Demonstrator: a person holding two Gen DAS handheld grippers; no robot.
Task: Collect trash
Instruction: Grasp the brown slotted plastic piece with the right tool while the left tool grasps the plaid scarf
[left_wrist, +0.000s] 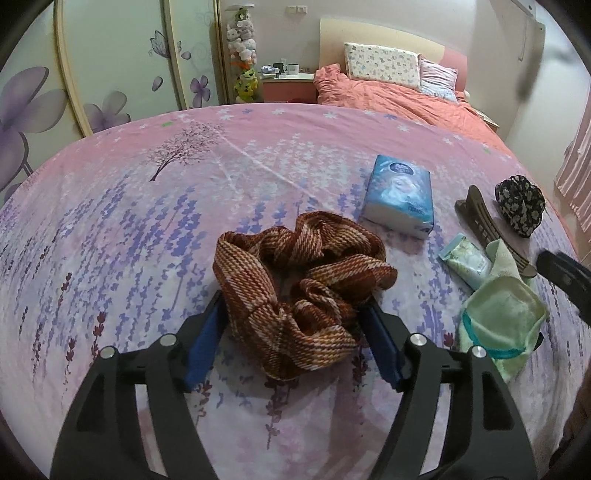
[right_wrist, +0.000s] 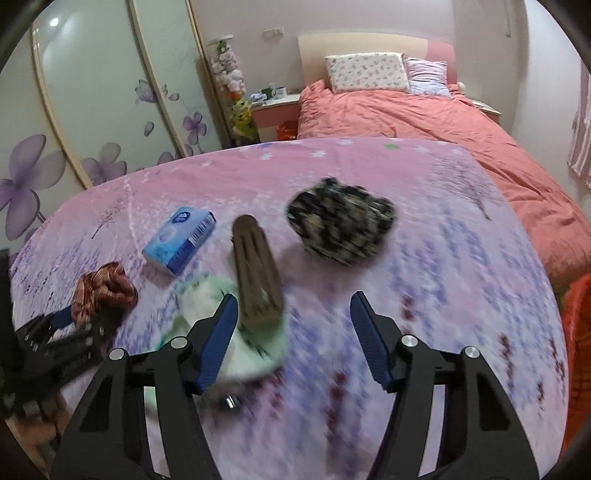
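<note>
Scarf (left_wrist: 299, 291) left of tissue pack (left_wrist: 399, 195); hair clip (left_wrist: 484, 225) & pouch (left_wrist: 521, 203) further right, all on sheet (left_wrist: 147, 240).

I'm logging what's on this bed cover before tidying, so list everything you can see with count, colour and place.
scrunchie: one, rust and cream, between the left fingers
tissue pack: one, blue, behind the scrunchie
hair claw: one, brown, centre
floral scrunchie: one, black, beside the claw
tube: one, pale green, by the cloth
cloth: one, mint green, under the claw's end
left gripper: open around the rust scrunchie
right gripper: open, nothing held
</note>
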